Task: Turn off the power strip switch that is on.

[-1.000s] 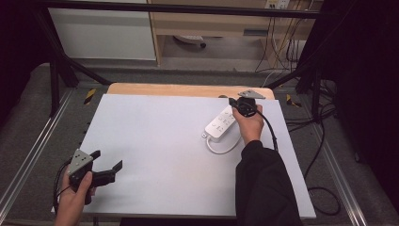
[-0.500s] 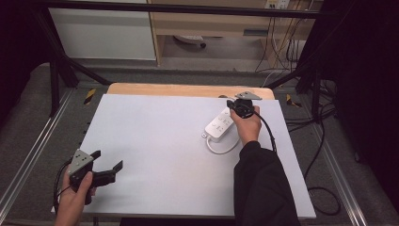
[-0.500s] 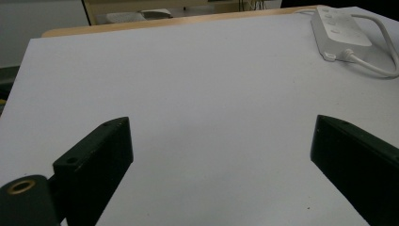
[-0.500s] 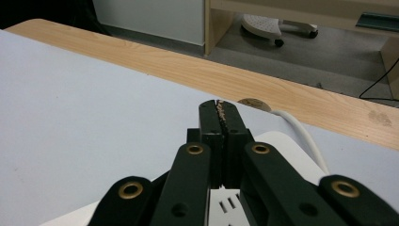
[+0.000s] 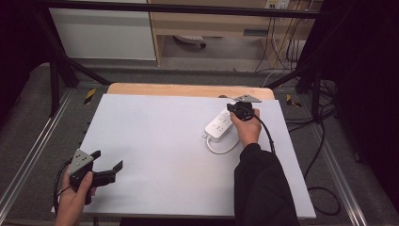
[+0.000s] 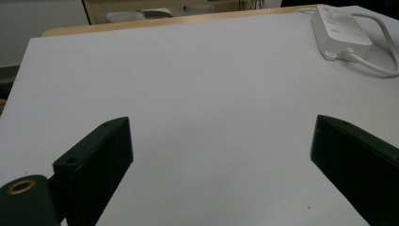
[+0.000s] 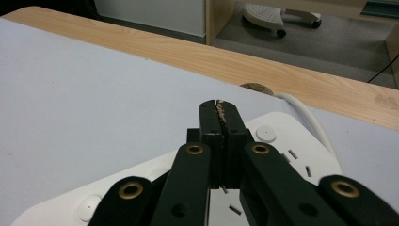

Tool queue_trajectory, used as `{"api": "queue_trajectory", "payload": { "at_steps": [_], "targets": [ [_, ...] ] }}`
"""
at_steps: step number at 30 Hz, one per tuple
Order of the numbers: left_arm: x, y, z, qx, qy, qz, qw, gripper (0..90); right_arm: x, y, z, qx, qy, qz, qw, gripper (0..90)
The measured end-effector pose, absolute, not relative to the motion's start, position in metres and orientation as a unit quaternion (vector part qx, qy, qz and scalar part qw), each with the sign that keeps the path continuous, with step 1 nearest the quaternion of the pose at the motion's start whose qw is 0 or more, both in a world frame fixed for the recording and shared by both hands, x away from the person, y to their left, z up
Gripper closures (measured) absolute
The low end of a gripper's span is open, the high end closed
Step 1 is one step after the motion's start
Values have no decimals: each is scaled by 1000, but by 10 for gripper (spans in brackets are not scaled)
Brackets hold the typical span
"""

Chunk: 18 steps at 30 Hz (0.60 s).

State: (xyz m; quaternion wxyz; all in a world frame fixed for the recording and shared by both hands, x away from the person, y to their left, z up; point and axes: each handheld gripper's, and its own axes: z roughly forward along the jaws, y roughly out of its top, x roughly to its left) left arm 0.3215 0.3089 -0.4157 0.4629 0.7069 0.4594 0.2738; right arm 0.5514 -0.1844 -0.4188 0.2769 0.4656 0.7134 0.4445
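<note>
1. Little has shifted: my right gripper [image 5: 236, 109] has edged slightly along the power strip [image 5: 219, 125], jaws pressed together, gripping nothing.
2. Power strip: white, smooth, oblong plastic, far right of the matte white table [image 5: 155, 141].
3. My left gripper [image 5: 107, 165]: jaws spread wide, empty.

The left hand [image 5: 77, 195] comes in at the near left corner and holds the left gripper [image 5: 109, 166] low and level, its jaws spread wide apart. The right arm, in a dark sleeve [image 5: 261, 186], reaches forward, and the right gripper [image 7: 220, 107] has its jaws pressed together, pointing downward
</note>
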Motion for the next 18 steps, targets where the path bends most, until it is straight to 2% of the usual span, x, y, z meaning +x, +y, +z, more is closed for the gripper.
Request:
{"api": "queue_trajectory", "payload": {
  "at_steps": [18],
  "targets": [
    [322,309,-416,709,458,273,461,61,548,-181,-427,455,723,440,275,900]
  ]
}}
